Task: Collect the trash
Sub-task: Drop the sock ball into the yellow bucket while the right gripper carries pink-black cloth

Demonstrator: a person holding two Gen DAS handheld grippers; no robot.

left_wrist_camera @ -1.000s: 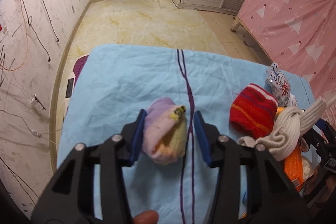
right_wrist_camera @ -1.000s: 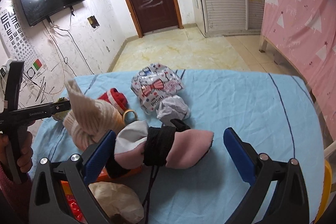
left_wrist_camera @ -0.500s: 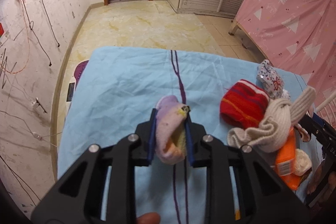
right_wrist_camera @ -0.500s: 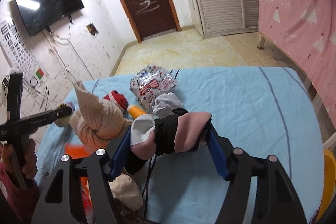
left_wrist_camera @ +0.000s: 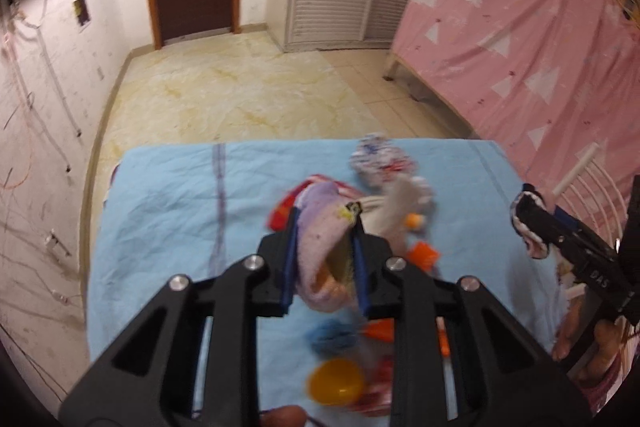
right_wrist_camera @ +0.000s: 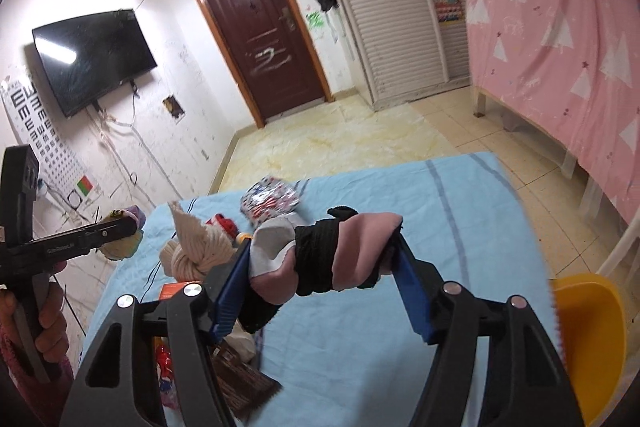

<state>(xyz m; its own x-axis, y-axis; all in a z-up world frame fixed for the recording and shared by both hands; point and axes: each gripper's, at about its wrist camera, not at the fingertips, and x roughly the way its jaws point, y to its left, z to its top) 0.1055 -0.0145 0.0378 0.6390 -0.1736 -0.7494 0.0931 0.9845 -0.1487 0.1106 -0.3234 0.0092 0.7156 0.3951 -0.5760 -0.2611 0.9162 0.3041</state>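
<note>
Both your tongs are loaded above the blue worktop (right_wrist_camera: 400, 347).
Left tongs (left_wrist_camera: 325, 259) pinch a lilac sock bundle (left_wrist_camera: 322, 247); right tongs (right_wrist_camera: 320, 283) clamp a pink-and-black sock bundle (right_wrist_camera: 320, 259).

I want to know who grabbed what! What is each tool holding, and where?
Left tool squeezes the purple and yellow sock by its sides. Right tool pinches the pink, black-banded sock bundle at both ends.
</note>
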